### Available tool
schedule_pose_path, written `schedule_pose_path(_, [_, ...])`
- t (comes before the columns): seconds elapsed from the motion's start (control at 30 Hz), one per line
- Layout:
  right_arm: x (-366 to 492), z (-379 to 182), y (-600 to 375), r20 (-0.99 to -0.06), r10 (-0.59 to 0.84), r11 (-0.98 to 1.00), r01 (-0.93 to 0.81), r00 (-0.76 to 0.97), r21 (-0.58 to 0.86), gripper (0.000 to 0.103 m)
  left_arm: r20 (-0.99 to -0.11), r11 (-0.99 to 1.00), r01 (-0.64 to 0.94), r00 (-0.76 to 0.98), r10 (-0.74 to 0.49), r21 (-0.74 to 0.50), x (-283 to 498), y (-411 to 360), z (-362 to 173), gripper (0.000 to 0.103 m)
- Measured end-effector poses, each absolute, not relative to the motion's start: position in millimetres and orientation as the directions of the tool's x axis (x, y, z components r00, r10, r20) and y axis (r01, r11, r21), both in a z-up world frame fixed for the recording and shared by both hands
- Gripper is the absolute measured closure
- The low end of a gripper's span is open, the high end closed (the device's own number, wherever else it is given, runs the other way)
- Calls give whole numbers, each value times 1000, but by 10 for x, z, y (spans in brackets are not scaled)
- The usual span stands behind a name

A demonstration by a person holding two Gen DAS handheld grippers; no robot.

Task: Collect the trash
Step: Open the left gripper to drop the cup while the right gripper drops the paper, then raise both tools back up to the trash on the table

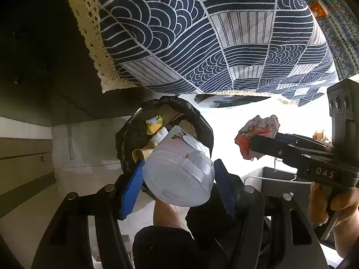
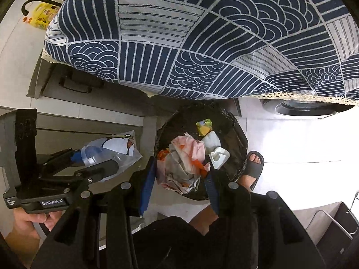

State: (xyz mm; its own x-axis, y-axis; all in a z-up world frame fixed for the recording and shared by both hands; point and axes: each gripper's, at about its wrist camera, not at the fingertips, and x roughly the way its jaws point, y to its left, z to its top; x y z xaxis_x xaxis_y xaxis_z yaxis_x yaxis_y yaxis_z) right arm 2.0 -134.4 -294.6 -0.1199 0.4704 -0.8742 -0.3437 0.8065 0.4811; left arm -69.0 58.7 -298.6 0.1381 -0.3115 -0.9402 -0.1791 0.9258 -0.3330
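A: Now, item one?
B: Left gripper (image 1: 178,179), jaws clamped on a clear plastic cup (image 1: 179,168), held over the near-left rim of the black-lined bin (image 2: 237,134).
A: Item two?
B: Right gripper (image 2: 180,179), jaws clamped on crumpled paper (image 2: 184,163), above the bin; wrappers inside.

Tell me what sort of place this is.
Likely a home laundry or utility corner: a front-loading washer door under a patterned blue cloth, a tiled floor, and a bag-lined trash bin with wrappers inside.
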Motion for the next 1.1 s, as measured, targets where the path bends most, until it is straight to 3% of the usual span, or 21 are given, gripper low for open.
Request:
schedule_pose_path(0.07, [36,-2944,-1353,-867,483,805,-328,-123,495,53,-943,928,-184,136,-304,-326,-661,583,-2986,42])
schedule_pose_path(0.17, [70,-2906,-1374,-851,510,798,-300,-123,522,45,-943,924,-198,135,-306,-328,-631,607,-2992,24])
schedule_pose_path(0.23, [95,-2882,-1394,-845,522,797,-287,-118,532,38,-941,919,-211,137,-309,-332,-618,637,-3003,24])
schedule_pose_path(0.9, [91,-2530,-1558,-855,517,811,-293,-43,506,38,-937,922,-209,201,-285,-325,-635,761,-2673,24])
schedule_pose_path(1.1, [54,-2298,-1615,-849,528,807,-308,-3,503,31,-931,931,-184,251,-266,-316,-640,766,-2401,24])
